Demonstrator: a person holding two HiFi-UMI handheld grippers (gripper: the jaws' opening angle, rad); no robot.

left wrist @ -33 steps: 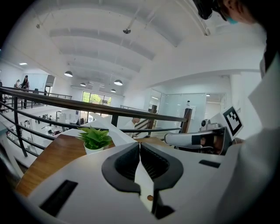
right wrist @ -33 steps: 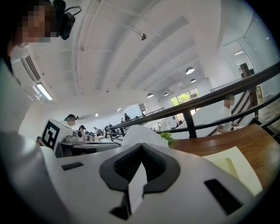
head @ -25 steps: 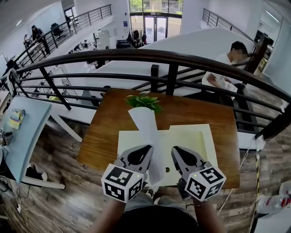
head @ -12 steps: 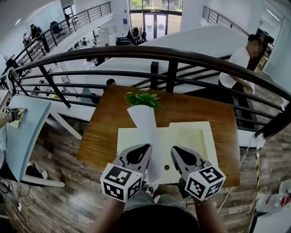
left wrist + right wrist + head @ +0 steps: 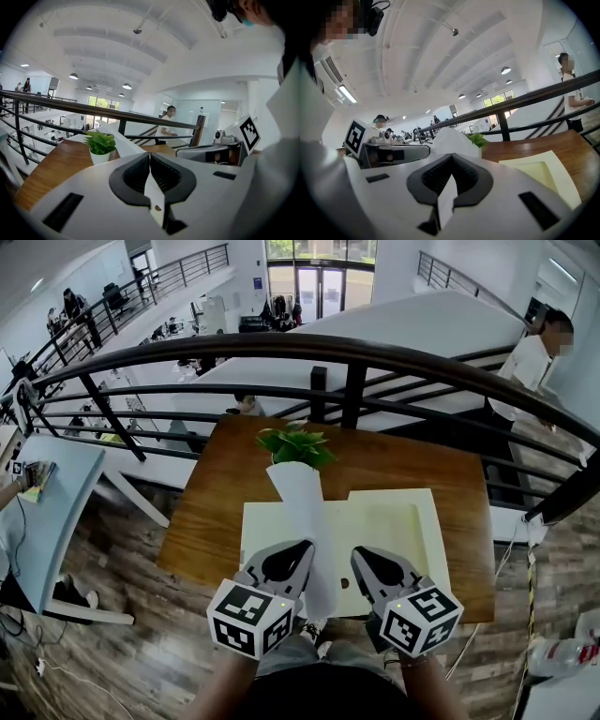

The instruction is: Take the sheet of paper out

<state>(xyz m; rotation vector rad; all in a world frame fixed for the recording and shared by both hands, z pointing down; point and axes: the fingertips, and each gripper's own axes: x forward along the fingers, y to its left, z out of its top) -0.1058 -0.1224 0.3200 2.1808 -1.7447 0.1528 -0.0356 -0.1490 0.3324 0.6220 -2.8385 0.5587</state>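
We judge the sheet of paper (image 5: 305, 517), raised above the yellow folder (image 5: 398, 531) on the table (image 5: 225, 512), nearly out; left gripper (image 5: 298, 551) and right gripper (image 5: 362, 557) jaws clench it.

Plant (image 5: 296, 447) behind tray (image 5: 403, 531), sheet of paper (image 5: 312, 521) above

A wooden table (image 5: 216, 512) stands on the mezzanine of a bright open-plan office, where a dark railing (image 5: 375, 357) overlooks desks (image 5: 176, 333) and glass entrance doors (image 5: 321, 298) below.
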